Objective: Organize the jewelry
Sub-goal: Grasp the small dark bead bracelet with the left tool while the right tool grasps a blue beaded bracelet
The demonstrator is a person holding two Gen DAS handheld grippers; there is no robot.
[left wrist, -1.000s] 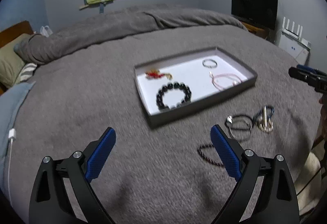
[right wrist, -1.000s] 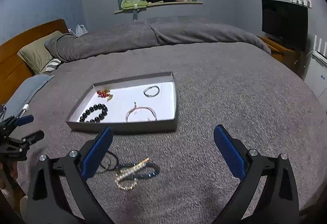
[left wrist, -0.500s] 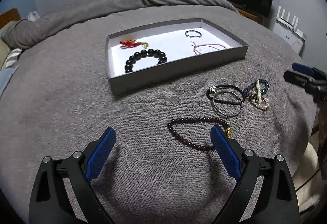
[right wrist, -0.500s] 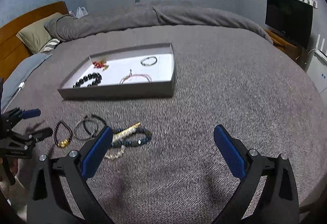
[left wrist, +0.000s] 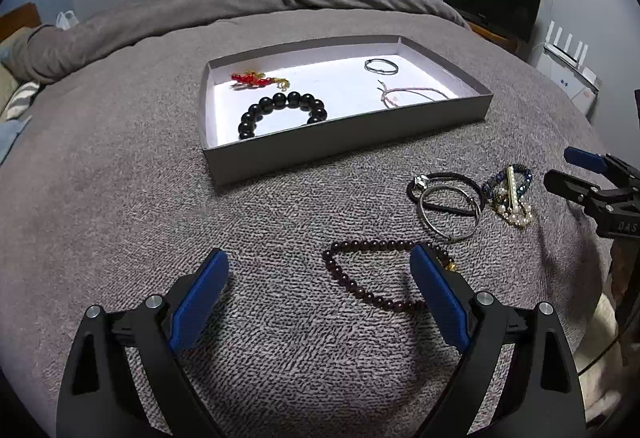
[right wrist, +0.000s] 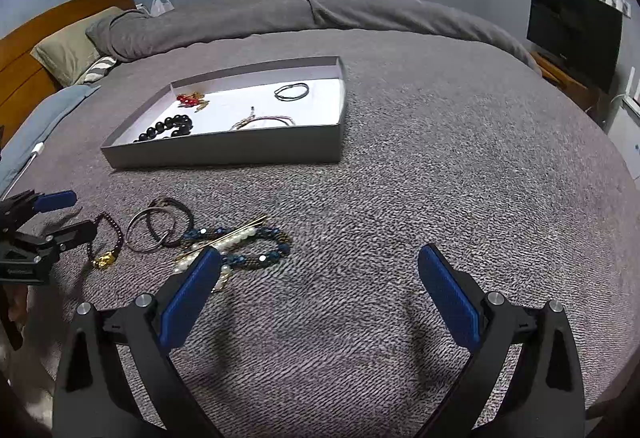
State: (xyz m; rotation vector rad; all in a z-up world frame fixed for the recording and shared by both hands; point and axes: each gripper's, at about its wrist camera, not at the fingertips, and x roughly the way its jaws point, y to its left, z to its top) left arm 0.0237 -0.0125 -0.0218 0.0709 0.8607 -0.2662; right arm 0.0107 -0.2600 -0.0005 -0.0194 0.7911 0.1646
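The shallow grey cardboard tray with a white floor [left wrist: 344,136] sits flat on the grey knitted bedspread [left wrist: 120,198]. Inside it lie four pieces, none touching another: a bracelet of large glossy black beads [left wrist: 280,110] at the tray's 7 o'clock, a small red-bead piece with a gold chain [left wrist: 256,80] at 10 o'clock, a thin dark metal ring bangle [left wrist: 381,66] at 1 o'clock, and a pale pink cord bracelet [left wrist: 408,94] at 4 o'clock.

Outside the tray, on the bedspread, several pieces remain. In the left wrist view, a dark garnet-coloured small-bead bracelet with a gold charm [left wrist: 368,270] lies at 6 o'clock from the tray. At 2 o'clock from it, a plain silver hoop bangle [left wrist: 450,212] overlaps a black cord bracelet [left wrist: 444,184]. Just beside these, at their 3 o'clock, is a tangle of blue-bead bracelet, pearl strand and gold bar [left wrist: 510,194].

The left gripper [left wrist: 320,286] hangs low over the bedspread, jaws spread wide, holding nothing. Its right blue pad [left wrist: 438,294] overlaps the garnet bracelet in view; contact cannot be confirmed.

The right gripper [right wrist: 320,290] is likewise spread wide and empty, its left blue pad [right wrist: 188,296] overlapping the near end of the pearl tangle in view.
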